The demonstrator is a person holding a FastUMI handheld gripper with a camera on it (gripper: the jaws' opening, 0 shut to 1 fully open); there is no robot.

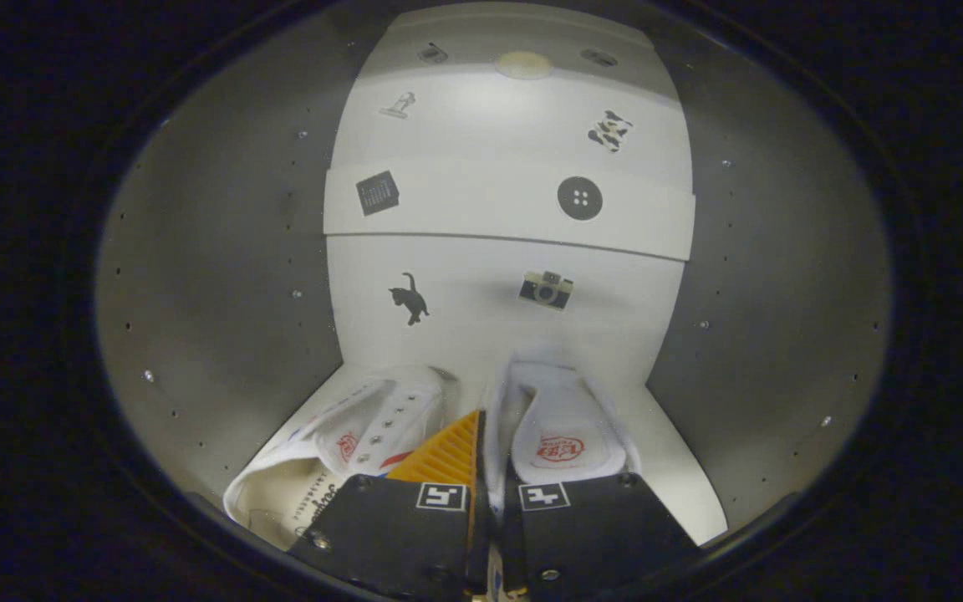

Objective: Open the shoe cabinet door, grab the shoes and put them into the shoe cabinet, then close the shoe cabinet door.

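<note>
Your gripper [486,468] is pinching the side wall of the right white sneaker [561,435] between nearly closed fingers. Both sneakers are resting on the shoe cabinet [197,276] floor, the left sneaker [348,443] lying just beside it.

Red logo on the right shoe's [563,435] tongue and dark print inside the left shoe [339,451] — both illegible.

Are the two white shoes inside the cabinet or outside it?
Inside: both white shoes lie on the cabinet floor, between its grey side walls. The gripper pinches the right shoe's edge.
</note>
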